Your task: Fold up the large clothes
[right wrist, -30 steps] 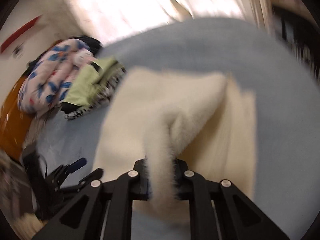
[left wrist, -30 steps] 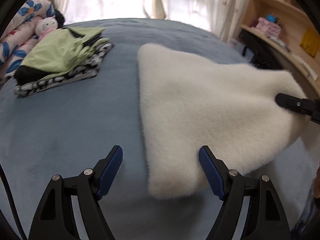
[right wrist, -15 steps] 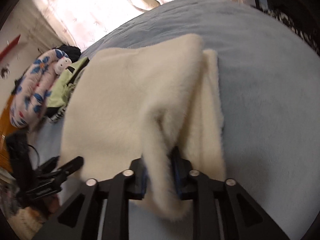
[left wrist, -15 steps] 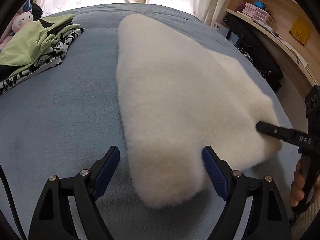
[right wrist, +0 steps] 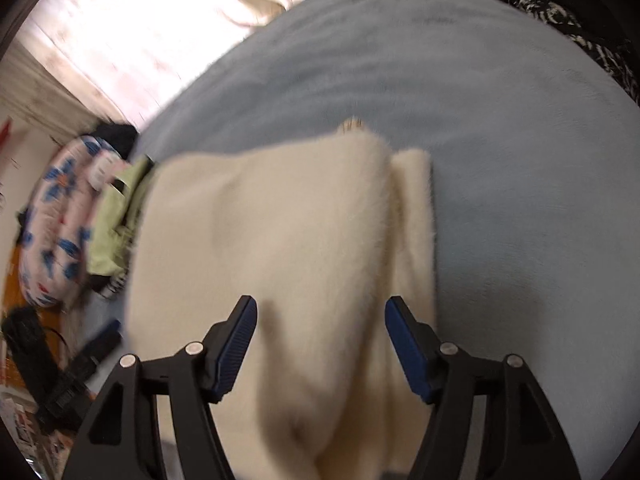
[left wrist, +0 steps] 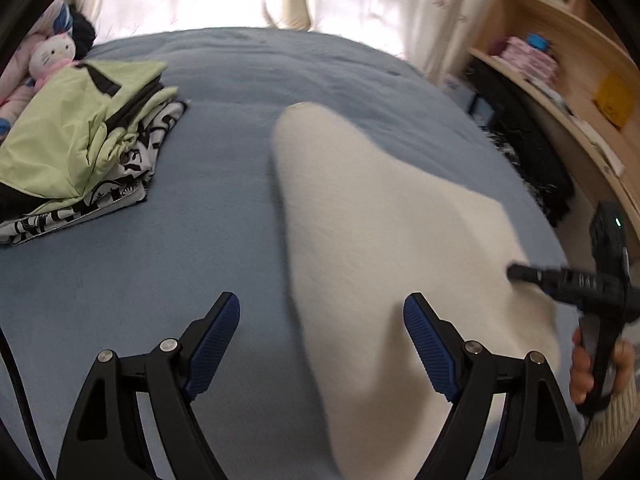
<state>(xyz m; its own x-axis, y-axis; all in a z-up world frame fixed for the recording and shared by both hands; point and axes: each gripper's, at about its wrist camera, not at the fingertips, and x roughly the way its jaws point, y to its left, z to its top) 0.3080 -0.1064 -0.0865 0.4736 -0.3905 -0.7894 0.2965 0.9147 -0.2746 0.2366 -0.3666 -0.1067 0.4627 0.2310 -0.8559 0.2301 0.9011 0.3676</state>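
The right tongs (right wrist: 320, 344) have just been opening: the blue pads now stand apart on either side of a fold of the cream fleece garment (right wrist: 288, 240), which lies between them without being pinched. The left tongs (left wrist: 320, 344) are spread wide and hold nothing; they hover over the bed (left wrist: 160, 260), with the garment's near-left edge running between the 2 fingers.

The garment lies on the blue bed toward its right edge, already doubled over, a narrow under-layer showing along its right side in the right wrist view. A stack of folded clothes (left wrist: 80, 152) sits toward the bed's far-left corner, well apart from it, with a plush toy (left wrist: 52, 56) behind.

This looks like the release at the end of 1 fold, the flap just laid down. The next move probably calls for both tongs to take fresh holds on 1 end, perhaps the near one, and carry it over for a further fold. The thick pile may spring back, so the flap may want pressing flat first.
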